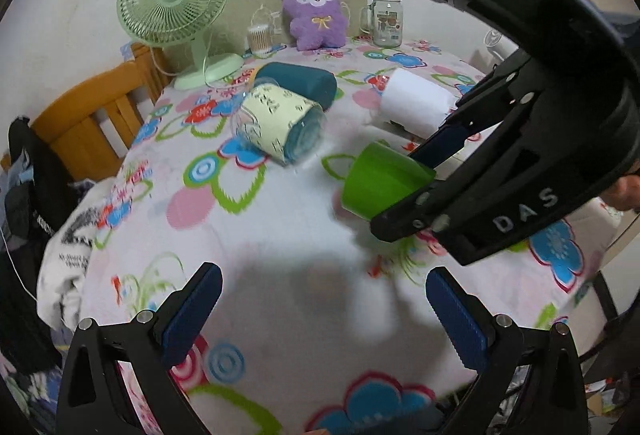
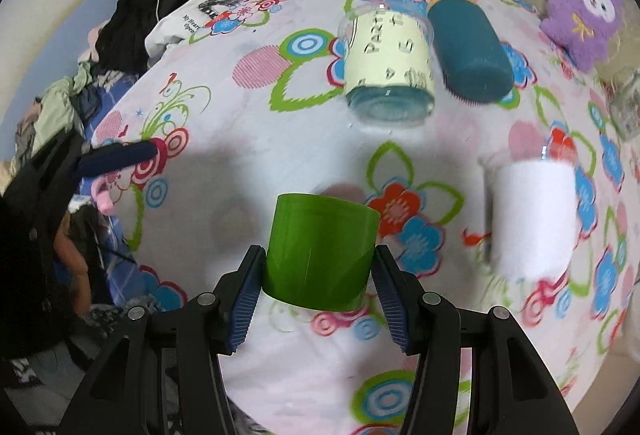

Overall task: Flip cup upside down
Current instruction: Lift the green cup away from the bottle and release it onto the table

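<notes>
Two tools: the right tool [image 2: 318, 271] is clamped on the green cup [image 2: 320, 255]; the left tool [image 1: 324, 315] is spread wide, empty (idle).
Cup position: held above the floral desk [image 2: 280, 107], tilted, axis pointing away from the right tool.
Cup look: plain, opaque green.

Green plastic cup [image 2: 320, 255]: smooth, faint sheen.
Gripper pads [image 2: 242, 309]: blue, ribbed, rubbery look.
Floral cloth on tabletop [image 2: 280, 139]: matt printed fabric.
Purple plush toy [image 1: 314, 13]: fuzzy pile.
Clear glass jar [image 1: 386, 21]: glossy.
Wooden chair [image 1: 92, 115]: varnished.
</notes>
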A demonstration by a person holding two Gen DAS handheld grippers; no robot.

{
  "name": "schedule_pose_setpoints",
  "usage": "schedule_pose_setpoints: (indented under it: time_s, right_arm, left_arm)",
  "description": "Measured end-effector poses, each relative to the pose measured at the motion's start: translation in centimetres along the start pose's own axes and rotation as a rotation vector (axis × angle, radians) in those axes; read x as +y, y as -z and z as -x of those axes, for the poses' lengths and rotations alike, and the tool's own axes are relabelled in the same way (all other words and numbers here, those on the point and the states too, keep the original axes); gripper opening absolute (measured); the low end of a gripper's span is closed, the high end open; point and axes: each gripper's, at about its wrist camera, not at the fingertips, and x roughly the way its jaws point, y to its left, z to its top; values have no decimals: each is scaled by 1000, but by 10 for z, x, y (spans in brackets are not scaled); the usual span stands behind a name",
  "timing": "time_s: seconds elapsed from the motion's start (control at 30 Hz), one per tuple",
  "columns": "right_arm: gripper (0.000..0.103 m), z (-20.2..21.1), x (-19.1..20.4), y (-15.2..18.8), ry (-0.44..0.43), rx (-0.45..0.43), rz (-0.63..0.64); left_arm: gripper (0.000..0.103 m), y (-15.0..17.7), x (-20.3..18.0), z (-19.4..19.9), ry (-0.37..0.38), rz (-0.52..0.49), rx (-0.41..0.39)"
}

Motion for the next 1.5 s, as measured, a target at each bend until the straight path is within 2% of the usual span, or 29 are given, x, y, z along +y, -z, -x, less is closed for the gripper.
schedule_pose_setpoints:
  time_s: [0.27,0.6,0.67,0.73,0.8,1.27,1.5]
  right_arm:
    - [54,-20,19,21,-4,35,-20]
    - [54,-23,24,21,12,34,-16]
    - [57,-20,24,22,16,26,-20]
    - [71,-17,23,21,33,18,-22]
    - [74,-14,21,21,30,9,-32]
    - [74,16,9,26,11,-62,-80]
    - [74,44,-9,42,14,-128,-102]
  left_arm:
    - [103,19,-5,1,7,25,27]
    - [103,24,-2,6,-2,51,22]
    - [103,24,-1,7,-3,57,20]
    - [103,24,0,8,-3,59,18]
    - [103,24,0,10,-2,60,14]
    - [103,16,-11,18,19,84,-12]
    - [103,6,-17,16,60,173,-35]
